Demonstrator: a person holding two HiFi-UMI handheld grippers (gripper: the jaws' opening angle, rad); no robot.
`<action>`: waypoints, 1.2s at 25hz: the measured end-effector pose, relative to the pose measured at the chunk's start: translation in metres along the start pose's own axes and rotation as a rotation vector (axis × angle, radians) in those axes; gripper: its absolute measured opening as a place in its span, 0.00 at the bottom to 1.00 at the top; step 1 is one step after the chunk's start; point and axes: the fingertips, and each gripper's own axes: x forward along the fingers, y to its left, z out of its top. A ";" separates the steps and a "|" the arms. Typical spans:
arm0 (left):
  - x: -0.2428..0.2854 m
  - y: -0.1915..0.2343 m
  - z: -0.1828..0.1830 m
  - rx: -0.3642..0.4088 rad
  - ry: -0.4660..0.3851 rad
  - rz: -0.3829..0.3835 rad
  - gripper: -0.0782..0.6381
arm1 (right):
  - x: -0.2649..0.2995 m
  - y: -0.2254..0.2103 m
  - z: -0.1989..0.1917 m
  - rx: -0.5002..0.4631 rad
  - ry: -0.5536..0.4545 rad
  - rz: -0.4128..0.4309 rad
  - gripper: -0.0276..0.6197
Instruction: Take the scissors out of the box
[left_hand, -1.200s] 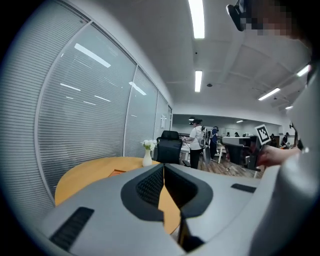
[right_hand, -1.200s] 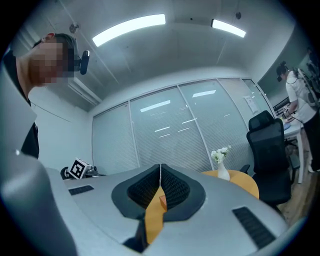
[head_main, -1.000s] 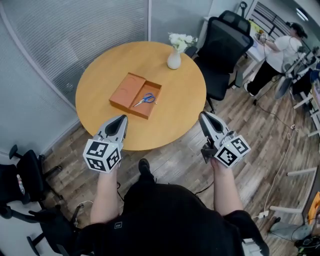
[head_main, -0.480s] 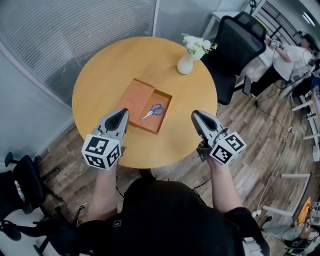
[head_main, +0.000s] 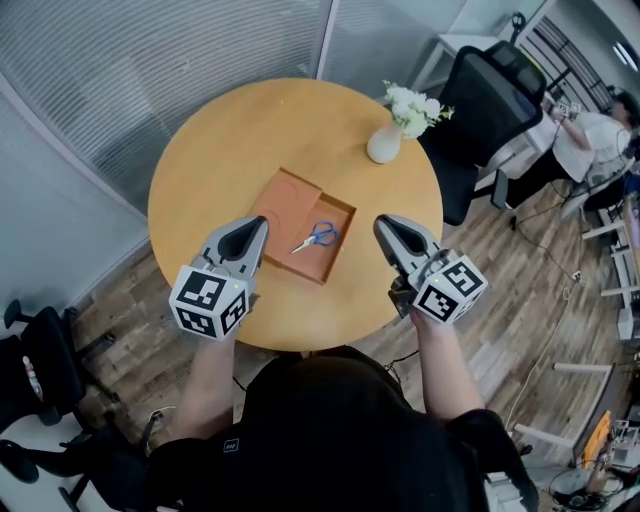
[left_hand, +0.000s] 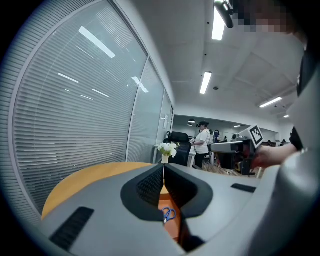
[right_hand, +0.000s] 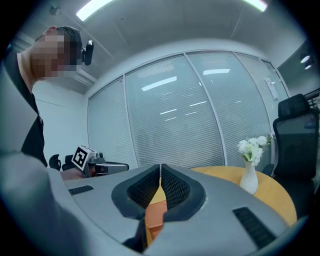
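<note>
Blue-handled scissors lie in the right half of an open orange-brown box on the round wooden table. My left gripper hovers over the table just left of the box, shut and empty. My right gripper hovers to the right of the box, shut, nothing in it. In the left gripper view the closed jaws point over the box, and the scissors show below the tips. In the right gripper view the closed jaws partly cover the box.
A white vase with white flowers stands at the table's far right. A black office chair is behind it, and a person works at a desk at the back right. Another black chair stands at the lower left. Glass walls with blinds lie behind the table.
Both grippers have moved forward from over the floor to over the table's near part, now flanking the box. Both stay shut.
</note>
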 end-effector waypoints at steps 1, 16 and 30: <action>0.000 0.000 0.000 0.000 -0.001 0.006 0.13 | 0.003 -0.001 0.002 -0.007 0.002 0.011 0.10; 0.015 0.001 0.004 -0.030 0.005 0.162 0.13 | 0.058 -0.036 -0.039 -0.373 0.259 0.209 0.10; 0.015 0.033 -0.045 -0.135 0.072 0.276 0.13 | 0.111 -0.053 -0.191 -0.730 0.713 0.551 0.11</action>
